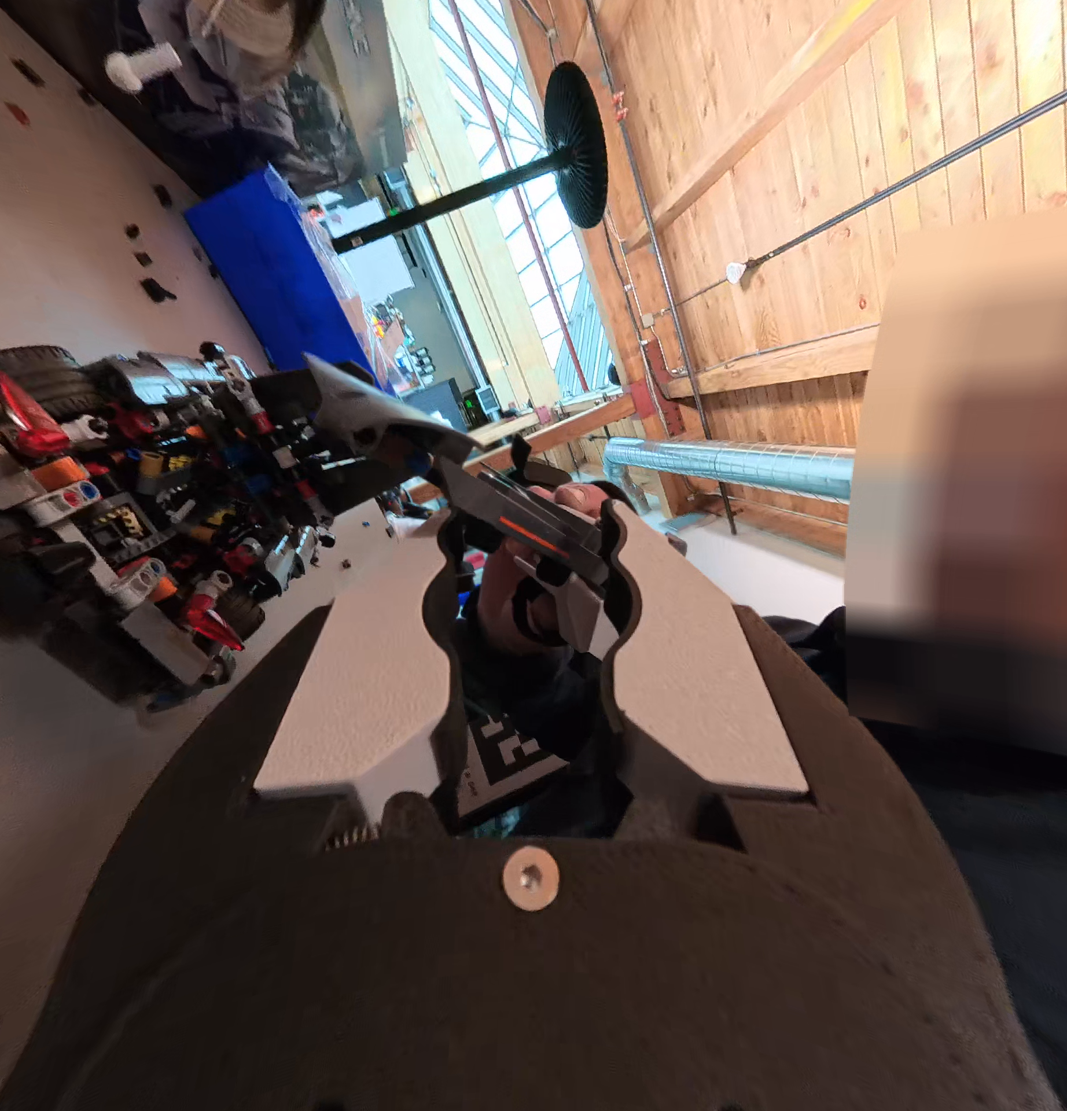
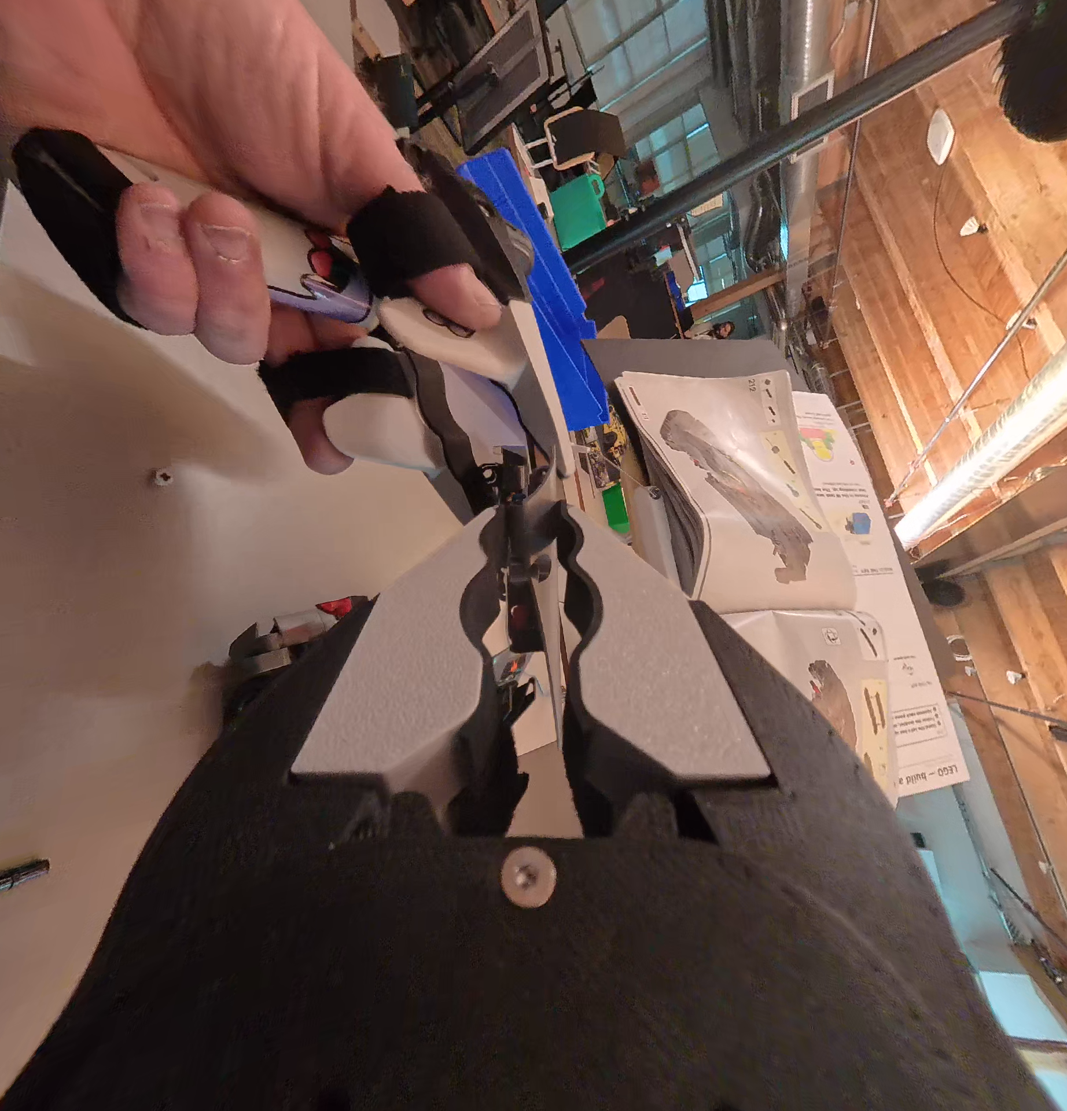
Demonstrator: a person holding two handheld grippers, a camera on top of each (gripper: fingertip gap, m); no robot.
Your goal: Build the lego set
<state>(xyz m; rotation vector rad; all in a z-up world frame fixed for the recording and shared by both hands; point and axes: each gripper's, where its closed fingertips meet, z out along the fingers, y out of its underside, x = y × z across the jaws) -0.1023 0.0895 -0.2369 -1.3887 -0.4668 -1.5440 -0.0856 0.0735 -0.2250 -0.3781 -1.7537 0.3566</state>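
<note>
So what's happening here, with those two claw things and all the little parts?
A person is building a Lego car using two hand-held tools. The right tool pinches a dark assembly with a grey panel, raised off the table. The left tool is open in front of that same piece, holding nothing. The half-built car sits on the white table, and an open instruction booklet lies nearby.

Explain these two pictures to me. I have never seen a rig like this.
A person holds a two-finger gripper in each hand; a camera on each looks along its grey fingers. One picture is from the left gripper, the other from the right gripper, where the person's other hand shows, strapped to a handle. The right gripper is shut on a thin grey-black lego piece; whether the left grips anything is unclear. On the white table lie a half-built lego car, loose small parts and an open instruction booklet.
</note>
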